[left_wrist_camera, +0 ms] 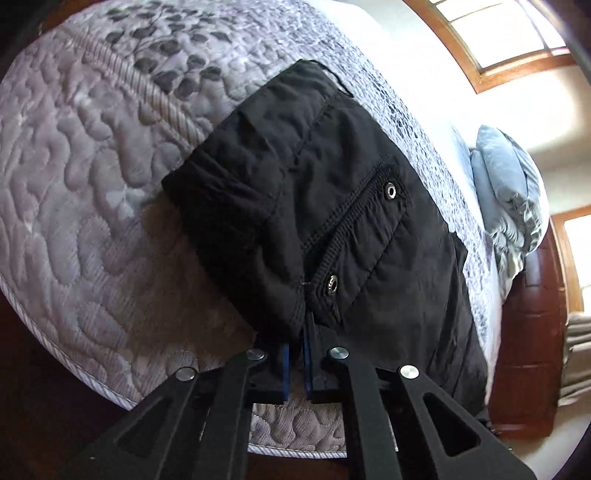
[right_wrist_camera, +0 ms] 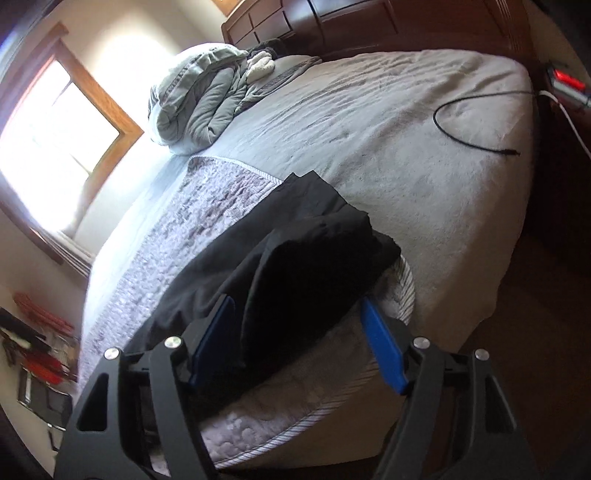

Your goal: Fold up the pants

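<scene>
The black pants [left_wrist_camera: 325, 206] lie folded on the grey quilted bedspread [left_wrist_camera: 92, 155], with two metal eyelets showing near the waistband. My left gripper [left_wrist_camera: 297, 347] is shut on the near edge of the pants, its blue pads pinching the fabric. In the right wrist view the pants [right_wrist_camera: 295, 258] lie bunched over the foot of the bed. My right gripper [right_wrist_camera: 299, 325] is open, its blue pads [right_wrist_camera: 380, 343] standing wide on either side of the near fold of the pants.
A rumpled grey comforter [right_wrist_camera: 199, 99] is piled at the head of the bed near the dark wooden headboard [right_wrist_camera: 332, 22]. A black cable [right_wrist_camera: 469, 140] lies on the light blanket [right_wrist_camera: 406, 147]. Bright windows [right_wrist_camera: 55, 140] are to the side. Dark floor [right_wrist_camera: 535, 332] borders the bed.
</scene>
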Demonstrator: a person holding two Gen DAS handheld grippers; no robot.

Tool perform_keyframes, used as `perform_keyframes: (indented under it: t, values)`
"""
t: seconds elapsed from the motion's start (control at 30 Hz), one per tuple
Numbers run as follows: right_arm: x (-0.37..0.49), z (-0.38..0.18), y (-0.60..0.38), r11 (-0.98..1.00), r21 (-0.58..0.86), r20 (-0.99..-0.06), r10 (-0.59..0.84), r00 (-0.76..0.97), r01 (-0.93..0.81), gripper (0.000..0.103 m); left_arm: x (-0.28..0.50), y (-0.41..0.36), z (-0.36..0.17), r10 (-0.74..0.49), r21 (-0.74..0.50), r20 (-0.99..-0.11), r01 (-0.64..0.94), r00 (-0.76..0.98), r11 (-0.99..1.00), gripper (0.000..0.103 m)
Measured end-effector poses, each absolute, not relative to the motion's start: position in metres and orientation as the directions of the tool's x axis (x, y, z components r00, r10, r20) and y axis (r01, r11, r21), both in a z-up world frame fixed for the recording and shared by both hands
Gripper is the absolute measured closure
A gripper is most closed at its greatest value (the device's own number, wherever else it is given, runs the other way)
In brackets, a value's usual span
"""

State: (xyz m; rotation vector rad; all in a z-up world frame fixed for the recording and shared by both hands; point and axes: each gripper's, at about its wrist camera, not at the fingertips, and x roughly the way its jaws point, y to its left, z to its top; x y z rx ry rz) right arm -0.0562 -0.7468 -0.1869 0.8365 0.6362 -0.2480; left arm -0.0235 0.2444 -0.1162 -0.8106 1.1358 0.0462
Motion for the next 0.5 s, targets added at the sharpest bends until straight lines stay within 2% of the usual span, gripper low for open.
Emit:
perform_keyframes:
  t: [0.17, 0.27, 0.37, 0.4, 0.5]
  values:
    - [-0.058, -0.192, -0.744, 0.575, 0.710, -0.575, 0.140, 0.806, 0.406, 0.029, -0.024, 0.237, -0.109, -0.345, -0.527, -0.830, -0.417, 0.438, 0.740, 0.092]
    - [-0.047, -0.192, -0.740, 0.590, 0.688, -0.601, 0.137, 0.787, 0.422, 0.023, -0.030, 0.240, -0.108, -0.346, -0.535, -0.829, -0.437, 0.440, 0.723, 0.089]
    - [-0.028, -0.195, -0.738, 0.579, 0.689, -0.616, 0.153, 0.773, 0.435, 0.023, -0.036, 0.242, -0.110, -0.351, -0.543, -0.824, -0.445, 0.444, 0.712, 0.089]
    - [-0.023, -0.195, -0.738, 0.580, 0.686, -0.618, 0.146, 0.772, 0.439, 0.026, -0.038, 0.241, -0.108, -0.348, -0.543, -0.824, -0.445, 0.447, 0.713, 0.089]
    - [-0.002, -0.194, -0.738, 0.606, 0.659, -0.633, 0.125, 0.764, 0.446, 0.053, -0.038, 0.235, -0.101, -0.319, -0.516, -0.833, -0.428, 0.452, 0.742, 0.089]
